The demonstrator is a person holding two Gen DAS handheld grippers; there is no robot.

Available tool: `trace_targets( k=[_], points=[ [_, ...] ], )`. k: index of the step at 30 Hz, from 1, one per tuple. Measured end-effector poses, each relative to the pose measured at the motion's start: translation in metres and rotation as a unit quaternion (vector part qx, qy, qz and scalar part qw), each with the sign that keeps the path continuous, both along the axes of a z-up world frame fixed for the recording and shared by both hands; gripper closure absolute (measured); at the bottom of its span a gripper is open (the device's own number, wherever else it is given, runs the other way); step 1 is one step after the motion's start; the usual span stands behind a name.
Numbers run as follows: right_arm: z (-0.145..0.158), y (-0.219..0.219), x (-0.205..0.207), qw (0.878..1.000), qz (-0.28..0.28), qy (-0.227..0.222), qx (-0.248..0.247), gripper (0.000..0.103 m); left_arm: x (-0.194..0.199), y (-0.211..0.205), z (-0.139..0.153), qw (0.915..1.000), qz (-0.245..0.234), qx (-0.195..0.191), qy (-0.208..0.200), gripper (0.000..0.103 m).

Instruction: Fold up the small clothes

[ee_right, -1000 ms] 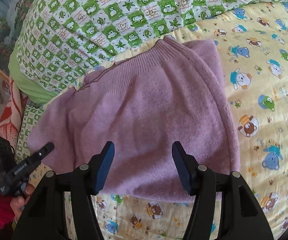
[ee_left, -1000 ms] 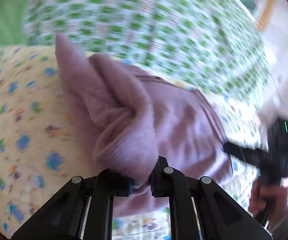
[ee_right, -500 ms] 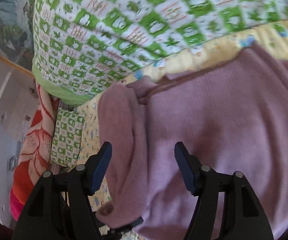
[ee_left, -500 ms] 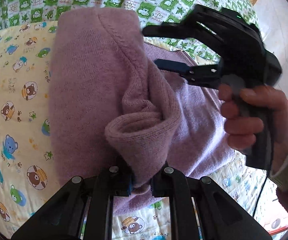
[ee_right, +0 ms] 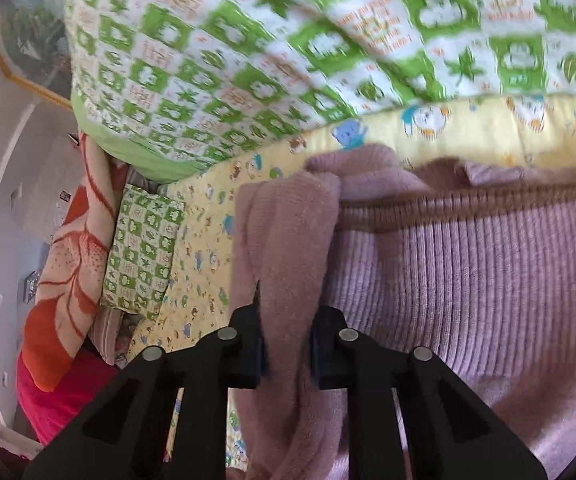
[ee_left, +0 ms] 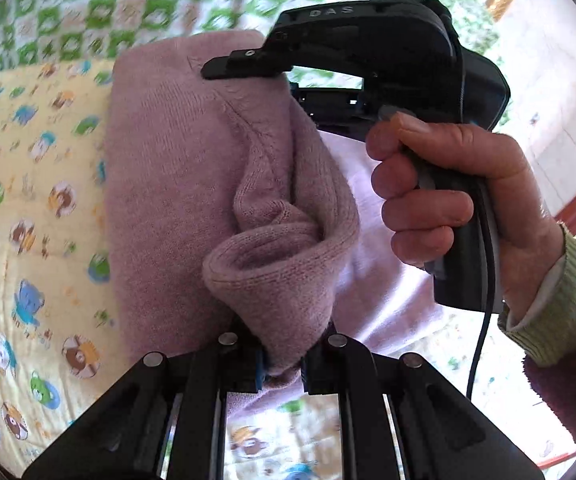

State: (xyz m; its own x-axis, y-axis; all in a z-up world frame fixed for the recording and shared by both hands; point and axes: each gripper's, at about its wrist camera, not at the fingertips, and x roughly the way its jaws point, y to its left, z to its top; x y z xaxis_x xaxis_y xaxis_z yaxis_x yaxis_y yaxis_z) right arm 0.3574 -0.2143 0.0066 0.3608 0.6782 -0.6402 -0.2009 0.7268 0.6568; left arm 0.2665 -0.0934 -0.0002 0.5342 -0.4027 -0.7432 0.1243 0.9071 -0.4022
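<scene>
A mauve knitted sweater (ee_left: 168, 180) lies on a yellow cartoon-print sheet (ee_left: 28, 208). In the left wrist view my left gripper (ee_left: 282, 372) is shut on the sweater's bunched sleeve cuff (ee_left: 272, 272), lifted off the body. A hand (ee_left: 440, 200) holds the right gripper's black housing (ee_left: 368, 40) over the sweater's far shoulder. In the right wrist view my right gripper (ee_right: 286, 352) has its jaws closing on a folded strip of the sleeve (ee_right: 284, 240). The fabric fills the gap between the pads. The ribbed body of the sweater (ee_right: 468, 280) spreads to the right.
A green-and-white checked quilt (ee_right: 248, 60) is heaped at the far side of the sheet. A small checked pillow (ee_right: 144, 256) and an orange floral blanket (ee_right: 68, 260) lie at the left edge. A black cable (ee_left: 484, 340) hangs from the right gripper.
The right gripper swung left over the sweater onto the folded sleeve, and its wide jaws came together on the fabric. The left gripper kept its hold on the cuff.
</scene>
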Motion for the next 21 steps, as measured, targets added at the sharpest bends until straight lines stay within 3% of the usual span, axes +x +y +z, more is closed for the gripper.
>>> trace_targets(
  k=[5, 9, 14, 21],
  points=[
    [0.050, -0.038, -0.017, 0.998, -0.017, -0.052, -0.010, 0.086, 0.010, -0.041, 0.028, 0.9979, -0.057, -0.005, -0.030, 0.092],
    [0.073, -0.088, -0.043, 0.994, -0.047, -0.091, -0.028, 0.086, 0.020, -0.092, 0.026, 0.9938, -0.106, 0.013, -0.031, 0.092],
    [0.045, -0.161, -0.071, 0.990, -0.117, -0.064, -0.049, 0.086, 0.027, -0.134, -0.003, 0.9888, -0.143, 0.042, -0.003, 0.092],
    [0.010, -0.201, -0.087, 0.987, -0.152, -0.045, -0.031, 0.086, 0.036, -0.139, -0.022, 0.9878, -0.141, 0.064, 0.018, 0.092]
  ],
)
